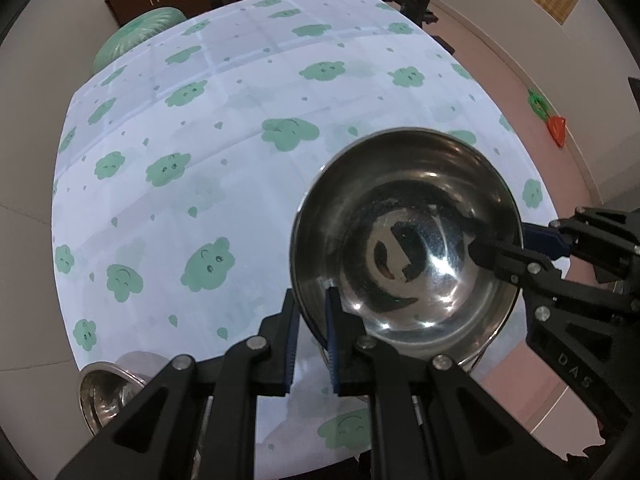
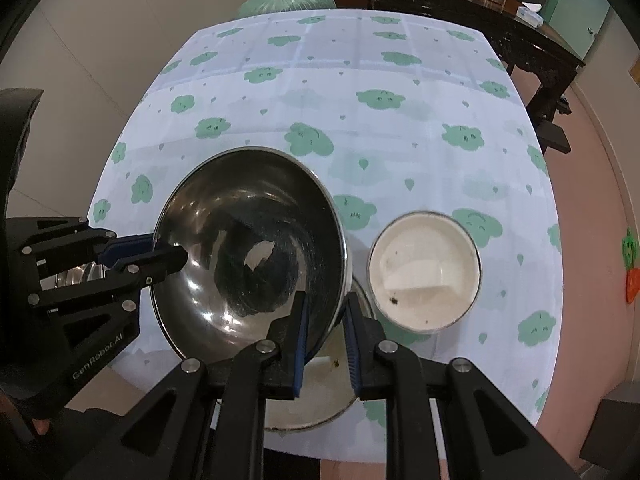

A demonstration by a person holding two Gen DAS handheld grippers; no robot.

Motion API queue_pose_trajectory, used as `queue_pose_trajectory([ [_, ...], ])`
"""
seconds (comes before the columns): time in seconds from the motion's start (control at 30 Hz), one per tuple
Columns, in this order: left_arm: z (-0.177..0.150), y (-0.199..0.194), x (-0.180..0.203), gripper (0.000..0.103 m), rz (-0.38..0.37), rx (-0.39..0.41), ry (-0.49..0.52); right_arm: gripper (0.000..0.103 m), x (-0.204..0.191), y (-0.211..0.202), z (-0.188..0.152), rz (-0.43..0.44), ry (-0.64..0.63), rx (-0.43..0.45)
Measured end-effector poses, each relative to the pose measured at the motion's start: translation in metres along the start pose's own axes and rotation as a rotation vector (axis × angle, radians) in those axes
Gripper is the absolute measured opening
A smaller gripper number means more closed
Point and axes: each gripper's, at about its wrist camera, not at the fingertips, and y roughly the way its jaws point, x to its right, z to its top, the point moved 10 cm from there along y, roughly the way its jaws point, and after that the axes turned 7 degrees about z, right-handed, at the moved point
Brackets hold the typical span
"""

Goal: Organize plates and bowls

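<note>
Two pieces of lettering can be read, both printed in pale letters on the black bodies of the grippers. In the left wrist view, the letters "DAS" are seen on the frame of the right gripper, at the right edge of the picture; whether more letters belong to it cannot be told. In the right wrist view, "GenRobot.AI" is printed along the side of the left gripper, at the lower left.

Soft, even indoor light is seen; glare spots are thrown on the steel bowl; edges are bent and darkened.
</note>
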Motion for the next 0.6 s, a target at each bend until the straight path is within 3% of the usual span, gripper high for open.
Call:
queue_pose_trajectory([
  [0.6,-0.030,0.015,0.013,0.009,-0.014,-0.061,0.049,0.020,-0.004,0.013,-0.036,-0.001,0.016,-0.060],
])
